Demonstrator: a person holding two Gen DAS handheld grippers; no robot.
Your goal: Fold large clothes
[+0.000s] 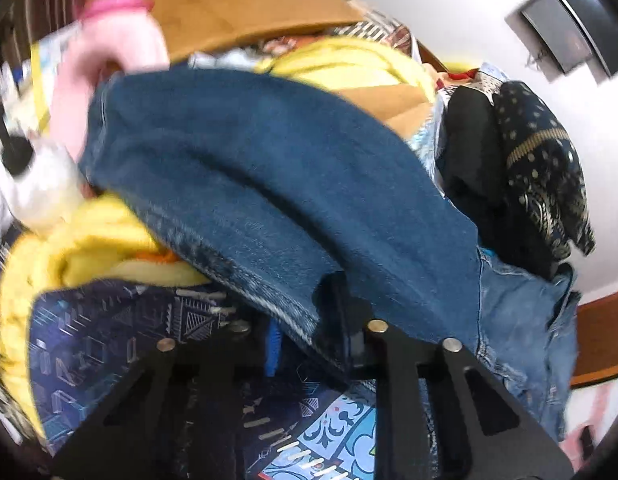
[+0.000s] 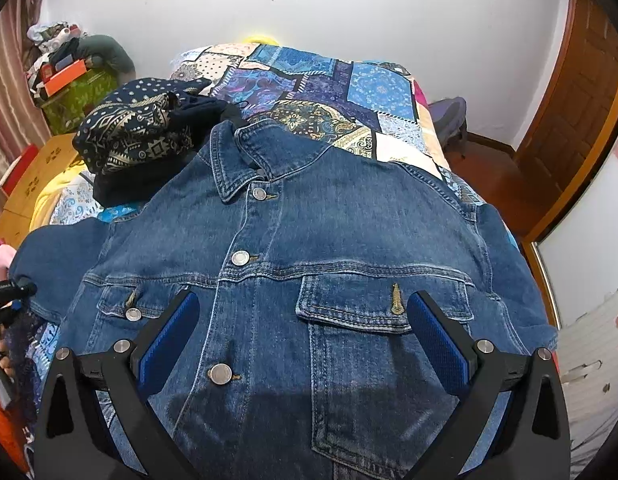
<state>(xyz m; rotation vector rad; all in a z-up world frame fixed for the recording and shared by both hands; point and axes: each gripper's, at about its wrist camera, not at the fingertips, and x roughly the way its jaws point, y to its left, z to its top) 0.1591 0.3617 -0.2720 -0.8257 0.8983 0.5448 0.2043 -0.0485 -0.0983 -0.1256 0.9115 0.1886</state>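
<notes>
Jacket: a blue denim jacket (image 2: 309, 280) lies front-up on the bed, buttoned, spread over the near part of the patchwork bedspread (image 2: 329, 92).
Long axis: runs from the near edge of the bed toward the far edge by the white wall (image 2: 389, 12); the collar (image 2: 245, 160) points to the far edge, the hem lies nearest the right wrist camera.
Sleeves: the left sleeve (image 1: 269, 184) reaches out over the bed's left edge; the other sleeve drapes over the right edge.
Left gripper (image 1: 309, 336): jaws drawn nearly together on the cuff end of the left sleeve, the denim pinched between them and bulging up in front of the camera.
Right gripper (image 2: 305, 344): jaws spread wide above the jacket's chest, one finger by each breast pocket, nothing between the pads.
Left edge: a dark patterned garment (image 2: 137, 140) is bunched on the bed just beside the jacket's left shoulder; a yellow blanket (image 1: 89, 240) is heaped under the gripped sleeve.
Open room: bare bedspread between the collar and the far edge; on the right the jacket reaches the bed's edge, with wooden floor (image 2: 497, 176) beyond.
</notes>
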